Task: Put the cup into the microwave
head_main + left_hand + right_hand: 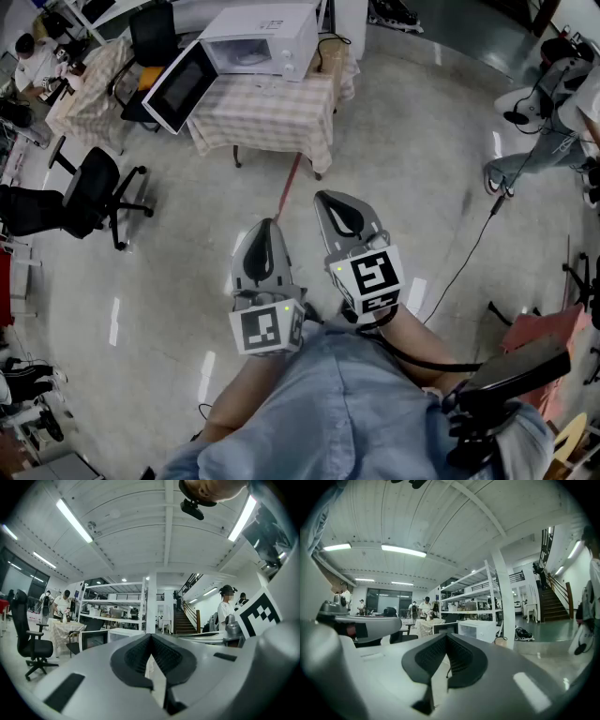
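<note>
White microwave stands open, well ahead; no cup visible.
Clenched empty, left gripper and right gripper could topple the cup if they arrive unopened.

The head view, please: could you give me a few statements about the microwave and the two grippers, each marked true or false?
1. The microwave has its door open. True.
2. The microwave stands on the floor. False: it stands on a table with a checked cloth.
3. The left gripper holds a cup. False: it is shut and empty.
4. The right gripper is shut and empty. True.
5. A black office chair stands to the left of the table. True.
</note>
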`<state>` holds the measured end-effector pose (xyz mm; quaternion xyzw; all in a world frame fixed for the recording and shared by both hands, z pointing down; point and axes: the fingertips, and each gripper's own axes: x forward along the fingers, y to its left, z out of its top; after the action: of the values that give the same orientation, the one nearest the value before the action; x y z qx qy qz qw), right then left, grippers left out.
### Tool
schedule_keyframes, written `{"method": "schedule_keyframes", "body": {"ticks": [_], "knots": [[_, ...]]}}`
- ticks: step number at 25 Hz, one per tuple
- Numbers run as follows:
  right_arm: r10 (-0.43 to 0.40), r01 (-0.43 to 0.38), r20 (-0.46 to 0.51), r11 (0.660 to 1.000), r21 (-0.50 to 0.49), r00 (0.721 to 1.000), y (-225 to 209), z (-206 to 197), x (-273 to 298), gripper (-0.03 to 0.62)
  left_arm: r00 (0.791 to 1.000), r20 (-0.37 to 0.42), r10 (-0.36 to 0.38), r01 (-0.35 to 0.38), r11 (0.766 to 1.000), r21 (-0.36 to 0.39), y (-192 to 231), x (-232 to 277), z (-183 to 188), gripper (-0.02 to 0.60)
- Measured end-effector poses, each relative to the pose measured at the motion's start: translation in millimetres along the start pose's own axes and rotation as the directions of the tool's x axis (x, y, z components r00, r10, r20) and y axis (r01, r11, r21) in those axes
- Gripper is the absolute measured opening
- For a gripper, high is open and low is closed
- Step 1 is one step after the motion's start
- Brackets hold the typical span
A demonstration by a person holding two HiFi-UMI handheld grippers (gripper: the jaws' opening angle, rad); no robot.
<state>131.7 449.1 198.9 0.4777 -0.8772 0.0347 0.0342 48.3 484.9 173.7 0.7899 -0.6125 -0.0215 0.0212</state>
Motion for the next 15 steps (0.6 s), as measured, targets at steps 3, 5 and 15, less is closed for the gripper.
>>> {"method": "schedule_keyframes", "body": {"ticks": [3, 5, 15], "knots": [[0.002, -0.002, -0.005, 1.0, 0.001, 1.0, -2, 0, -2, 0.0, 1.0, -0.014, -0.016, 0.017, 1.0, 0.01, -6, 0, -2, 0.006], [0.004, -0.004, -0.007, 1.0, 0.001, 1.0, -3, 0, -4, 0.0, 1.0, -0.018, -0.022, 0.022, 1.0, 0.014, -9, 0, -2, 0.007], [0.027, -0.027, 0.001, 1.0, -0.004, 1.0, -17, 3, -12, 0.0, 1.0, -0.011, -0.021, 0.021, 0.999, 0.025, -30, 7, 1, 0.007]]}}
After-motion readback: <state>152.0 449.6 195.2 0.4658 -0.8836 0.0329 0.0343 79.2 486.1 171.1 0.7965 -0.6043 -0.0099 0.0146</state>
